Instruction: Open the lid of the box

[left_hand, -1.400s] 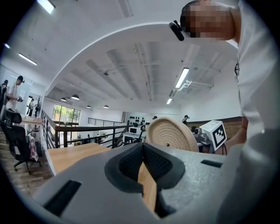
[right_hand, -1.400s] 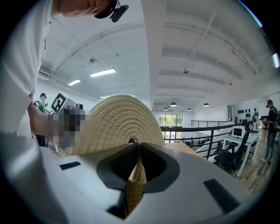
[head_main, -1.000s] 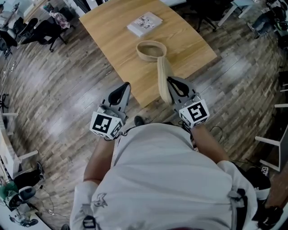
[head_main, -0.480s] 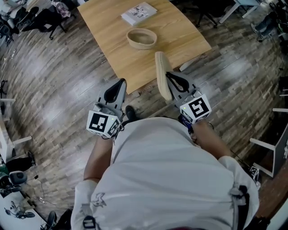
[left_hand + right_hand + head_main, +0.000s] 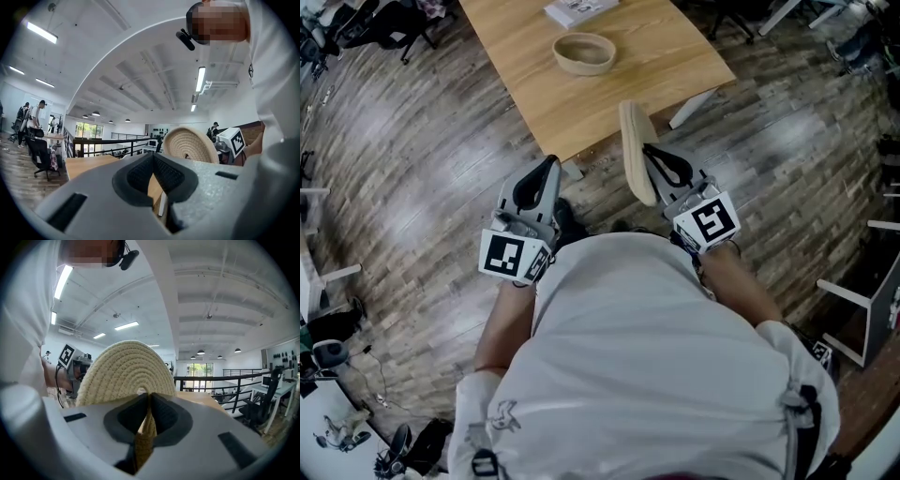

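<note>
A round woven rope box (image 5: 584, 52) stands open on the wooden table (image 5: 656, 66), far from both grippers. Its flat coiled lid (image 5: 636, 150) is held on edge, off the table's near corner and over the floor. My right gripper (image 5: 651, 159) is shut on the lid's rim. In the right gripper view the lid (image 5: 125, 373) rises straight out of the closed right gripper (image 5: 149, 398). My left gripper (image 5: 546, 173) is shut and empty, level with the right one. The left gripper view shows that left gripper (image 5: 153, 158) closed, with the lid (image 5: 190, 145) to its right.
A white booklet (image 5: 579, 9) lies on the table behind the box. A white table leg (image 5: 694, 108) stands near the lid. Office chairs (image 5: 356, 28) sit at the far left, and white furniture (image 5: 862, 314) at the right. Wood floor surrounds me.
The table and box have slid up and away in the head view as I back off. The lid stays in my right gripper, now clear of the table edge. Both jaws are unchanged.
</note>
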Demonstrator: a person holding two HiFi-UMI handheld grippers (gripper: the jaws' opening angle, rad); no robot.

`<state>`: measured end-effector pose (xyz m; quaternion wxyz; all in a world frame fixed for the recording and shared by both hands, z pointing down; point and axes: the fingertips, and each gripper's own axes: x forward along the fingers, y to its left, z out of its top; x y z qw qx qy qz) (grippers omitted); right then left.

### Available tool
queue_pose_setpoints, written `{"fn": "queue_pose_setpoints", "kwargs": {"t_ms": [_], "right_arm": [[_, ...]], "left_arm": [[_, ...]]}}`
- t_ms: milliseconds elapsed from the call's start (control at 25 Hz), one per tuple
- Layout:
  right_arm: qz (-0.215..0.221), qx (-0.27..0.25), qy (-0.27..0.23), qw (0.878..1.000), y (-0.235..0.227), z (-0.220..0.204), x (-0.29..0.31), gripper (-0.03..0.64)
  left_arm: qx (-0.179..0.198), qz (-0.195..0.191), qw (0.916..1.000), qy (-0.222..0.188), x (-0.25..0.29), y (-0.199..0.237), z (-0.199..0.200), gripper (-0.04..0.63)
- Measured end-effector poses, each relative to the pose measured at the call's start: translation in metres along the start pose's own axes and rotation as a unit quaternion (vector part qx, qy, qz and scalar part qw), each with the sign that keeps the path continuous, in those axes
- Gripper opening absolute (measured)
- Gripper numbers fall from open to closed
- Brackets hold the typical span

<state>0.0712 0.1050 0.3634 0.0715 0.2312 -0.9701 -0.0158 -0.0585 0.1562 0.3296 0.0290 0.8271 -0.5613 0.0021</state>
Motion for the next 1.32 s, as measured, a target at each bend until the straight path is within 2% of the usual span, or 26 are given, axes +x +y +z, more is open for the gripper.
{"fn": "queue_pose_setpoints", "kwargs": {"t_ms": [280, 640, 1320], "right_arm": [[-0.002, -0.002, -0.006, 1.000, 0.010, 0.000, -0.020, 0.031], [-0.006, 0.001, -0.013, 1.000, 0.008, 0.002, -0.026, 0.031], [-0.004, 0.000, -0.017, 1.000, 0.001, 0.007, -0.008, 0.031]], "left_arm": [[-0.007, -0.003, 1.0000, 0.003, -0.006, -0.020, -0.003, 0.006], [-0.007, -0.004, 1.0000, -0.002, 0.000, -0.023, -0.002, 0.006], [-0.010, 0.003, 0.9999, -0.004, 0.000, -0.006, 0.000, 0.006]]}}
